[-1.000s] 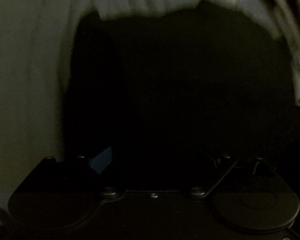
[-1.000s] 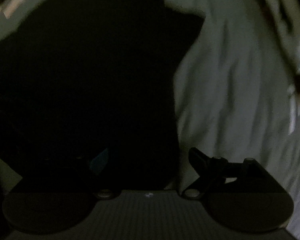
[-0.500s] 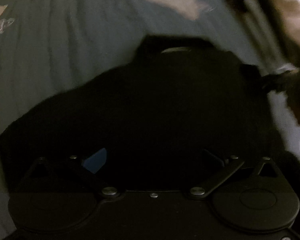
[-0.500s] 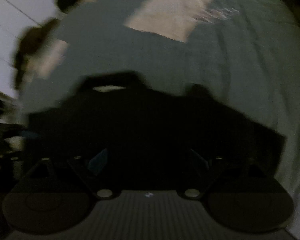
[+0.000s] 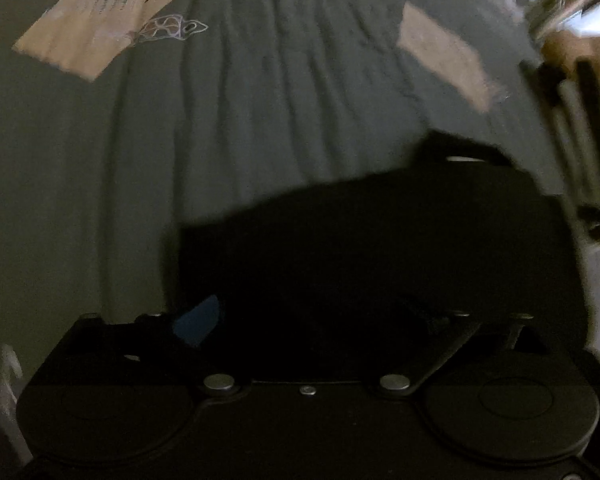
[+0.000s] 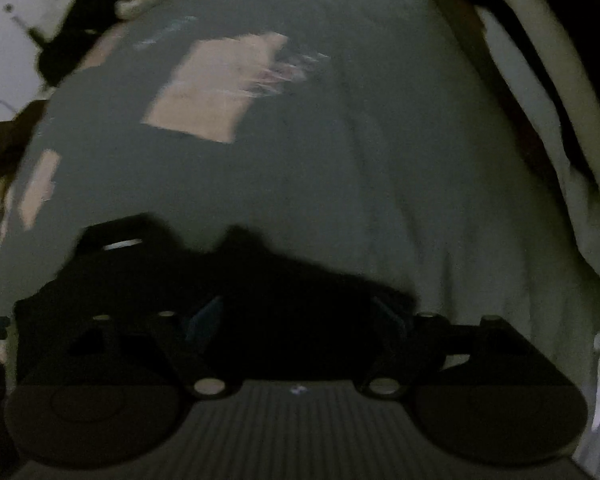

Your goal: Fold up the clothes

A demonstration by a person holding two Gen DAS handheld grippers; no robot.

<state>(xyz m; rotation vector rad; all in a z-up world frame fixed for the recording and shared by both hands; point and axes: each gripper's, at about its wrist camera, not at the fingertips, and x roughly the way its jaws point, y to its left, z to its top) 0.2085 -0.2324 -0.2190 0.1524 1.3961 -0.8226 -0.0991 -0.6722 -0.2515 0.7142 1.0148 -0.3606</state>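
A black garment (image 5: 380, 248) lies on the grey-green bedsheet (image 5: 220, 140), its long axis running left to right, collar label at the far edge. Both the left gripper (image 5: 320, 320) and right gripper (image 6: 300, 316) sit at its near edge — fingers spread, whether pinching cloth I cannot tell.

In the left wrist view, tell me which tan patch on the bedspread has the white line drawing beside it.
The upper-left tan patch: a white outlined motif touches its right corner. The other tan patch, at upper right, is blurred, with no clear motif beside it.
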